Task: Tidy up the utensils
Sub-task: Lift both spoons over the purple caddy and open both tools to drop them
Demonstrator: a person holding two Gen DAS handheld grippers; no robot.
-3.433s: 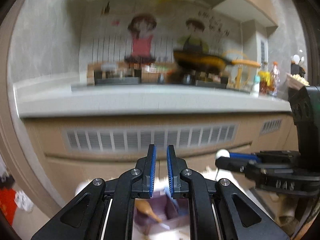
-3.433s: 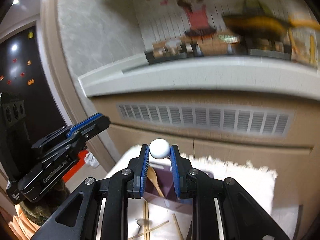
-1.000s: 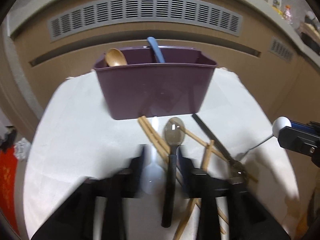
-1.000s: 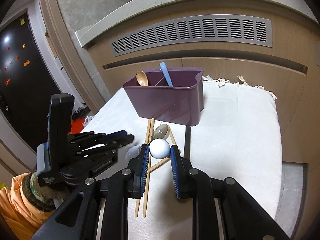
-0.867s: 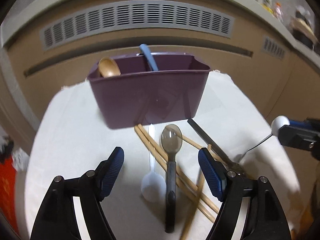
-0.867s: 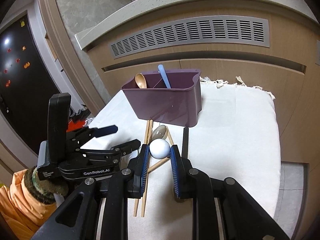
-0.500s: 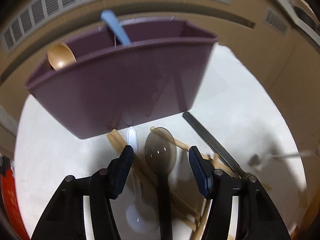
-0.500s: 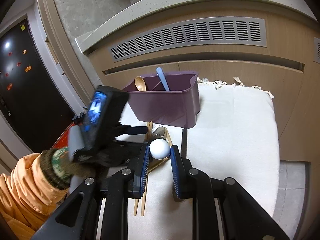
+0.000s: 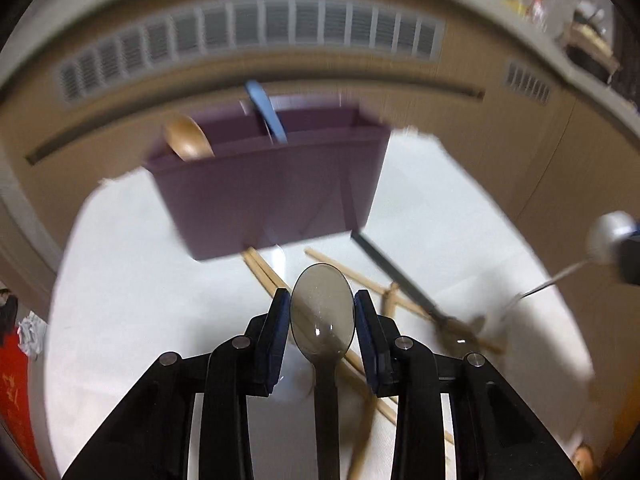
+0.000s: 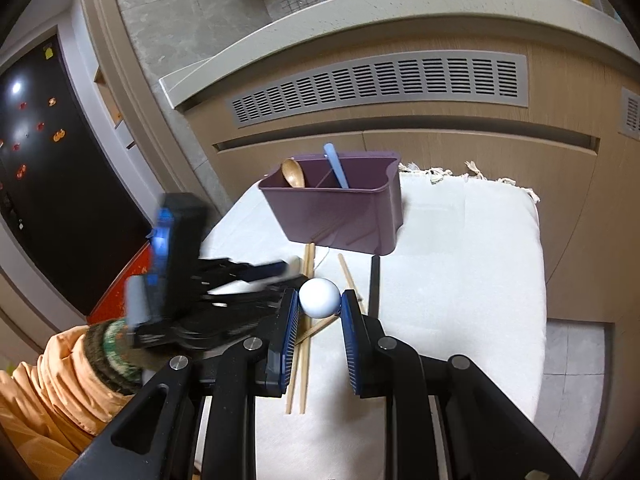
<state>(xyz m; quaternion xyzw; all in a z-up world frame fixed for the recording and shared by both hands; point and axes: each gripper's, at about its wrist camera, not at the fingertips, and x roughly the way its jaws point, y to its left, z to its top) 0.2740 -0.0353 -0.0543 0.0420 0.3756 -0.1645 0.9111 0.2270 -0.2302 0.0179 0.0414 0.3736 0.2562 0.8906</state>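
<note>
Left gripper point(image 9: 322, 314) has its fingers clamped on the smoky grey spoon point(image 9: 322, 312), just in front of the purple caddy point(image 9: 272, 184). Right gripper point(image 10: 319, 308) is pinched on a white ball-ended utensil point(image 10: 319, 297), also in front of the caddy. Chopsticks point(image 10: 306, 320) lie loose on the white cloth point(image 10: 460, 264) below. Inside the caddy: wooden spoon point(image 10: 293, 173), blue handle point(image 10: 336, 168).

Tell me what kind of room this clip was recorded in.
Most likely a home kitchen. A pale countertop runs above wood-tone cabinet fronts with a slatted vent grille, and a tiled wall rises behind it. In front, a purple utensil caddy stands on a white cloth among loose chopsticks.
</note>
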